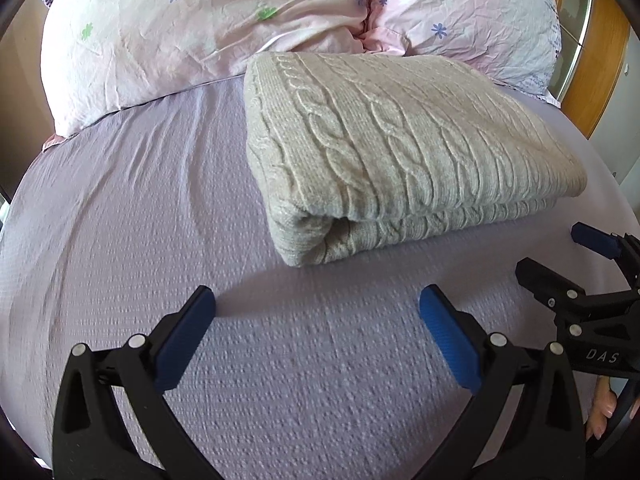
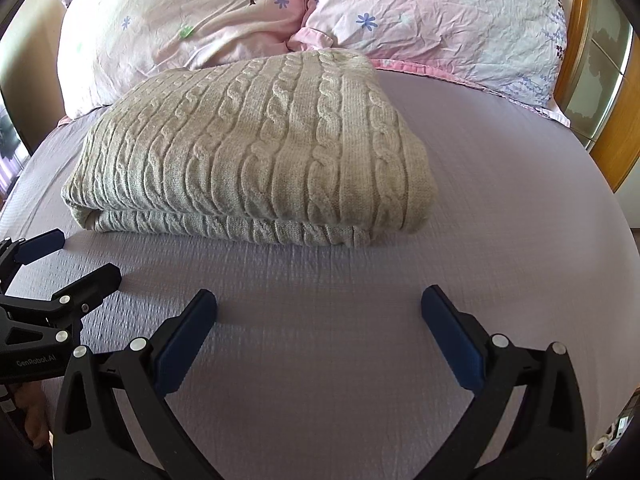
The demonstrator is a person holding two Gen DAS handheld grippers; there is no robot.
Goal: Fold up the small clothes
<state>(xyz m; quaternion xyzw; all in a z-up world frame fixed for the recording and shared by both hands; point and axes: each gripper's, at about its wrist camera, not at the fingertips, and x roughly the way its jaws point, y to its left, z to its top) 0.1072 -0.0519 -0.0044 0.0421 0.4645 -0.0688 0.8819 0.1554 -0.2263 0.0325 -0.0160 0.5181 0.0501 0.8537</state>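
A cream cable-knit sweater (image 1: 400, 148) lies folded into a thick rectangle on the lilac bed sheet (image 1: 160, 200); it also shows in the right wrist view (image 2: 260, 160). My left gripper (image 1: 318, 302) is open and empty, low over the sheet in front of the sweater's near left corner. My right gripper (image 2: 319, 302) is open and empty, in front of the sweater's near edge. Each gripper shows at the edge of the other's view, the right one (image 1: 560, 256) and the left one (image 2: 72, 256), both apart from the sweater.
Two pink flowered pillows (image 1: 180, 32) (image 2: 440, 24) lie behind the sweater at the head of the bed. A wooden bed frame or cupboard (image 2: 612, 152) stands at the right. Bare sheet (image 2: 500, 200) lies right of the sweater.
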